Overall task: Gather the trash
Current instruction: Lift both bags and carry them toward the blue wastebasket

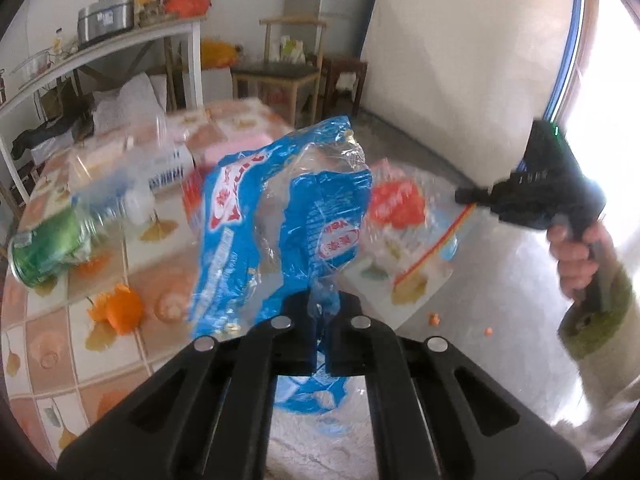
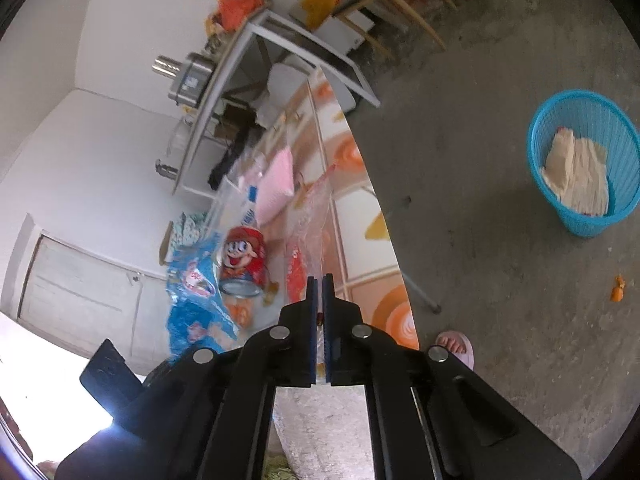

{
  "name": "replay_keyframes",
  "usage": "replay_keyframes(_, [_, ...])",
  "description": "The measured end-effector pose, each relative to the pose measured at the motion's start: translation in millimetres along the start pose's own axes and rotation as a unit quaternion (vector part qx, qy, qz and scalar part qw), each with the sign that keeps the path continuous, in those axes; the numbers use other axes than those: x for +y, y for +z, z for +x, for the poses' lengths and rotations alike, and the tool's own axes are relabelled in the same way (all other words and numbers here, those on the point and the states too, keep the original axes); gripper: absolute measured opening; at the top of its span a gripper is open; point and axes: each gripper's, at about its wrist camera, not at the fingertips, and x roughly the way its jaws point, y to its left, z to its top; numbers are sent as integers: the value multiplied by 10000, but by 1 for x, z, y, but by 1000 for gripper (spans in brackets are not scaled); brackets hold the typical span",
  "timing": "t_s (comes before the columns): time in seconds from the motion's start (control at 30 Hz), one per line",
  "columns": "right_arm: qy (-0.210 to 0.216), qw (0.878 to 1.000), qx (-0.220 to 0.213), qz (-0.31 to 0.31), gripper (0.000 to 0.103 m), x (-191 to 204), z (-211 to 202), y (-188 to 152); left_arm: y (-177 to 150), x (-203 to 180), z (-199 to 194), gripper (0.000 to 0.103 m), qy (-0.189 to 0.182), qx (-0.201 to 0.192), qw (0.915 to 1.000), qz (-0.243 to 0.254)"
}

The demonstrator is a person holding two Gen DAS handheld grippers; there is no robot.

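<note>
My left gripper (image 1: 323, 300) is shut on a crumpled blue and white plastic wrapper (image 1: 280, 216) and holds it up over the tiled table (image 1: 80, 344). The wrapper also shows in the right wrist view (image 2: 196, 292). My right gripper (image 2: 319, 280) is shut on a clear zip bag with a red print (image 2: 306, 240); in the left wrist view that bag (image 1: 404, 216) hangs off the right gripper (image 1: 464, 195) at the table's right edge. A blue mesh trash basket (image 2: 576, 216) with pale paper inside stands on the floor to the right.
A green can (image 1: 44, 252) lies at the table's left, orange peel (image 1: 120, 312) beside it. A red cartoon tin (image 2: 244, 256), pink pack (image 2: 276, 184) and white box (image 1: 168, 168) sit on the table. Peel scraps (image 2: 618, 288) lie on the concrete floor. A white shelf (image 1: 120, 44) and chairs stand behind.
</note>
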Motion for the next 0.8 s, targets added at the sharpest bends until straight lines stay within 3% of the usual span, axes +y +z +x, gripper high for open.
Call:
replay_keyframes(0.17, [-7, 9992, -410, -20, 3, 1, -34, 5, 38, -7, -12, 0, -499, -324, 9982, -31])
replay_keyframes(0.27, [-118, 9969, -781, 38, 3, -6, -63, 10, 70, -20, -5, 0, -997, -424, 9941, -13])
replay_keyframes(0.43, [-433, 9878, -1474, 266, 3, -32, -118, 15, 128, -55, 30, 0, -2057, -347, 9779, -117])
replay_keyframes(0.53, [-747, 9794, -1821, 453, 3, -54, -145, 13, 160, -86, 72, 0, -2762, -83, 9608, -232])
replay_keyframes(0.67, [-1286, 9656, -2129, 755, 2, -89, -171, 10, 185, -126, 154, 0, -3521, 758, 9310, -596])
replay_keyframes(0.8, [-1739, 9529, -2245, 1068, 3, -125, -181, 7, 185, -161, 254, 0, -3800, 1766, 9003, -1177])
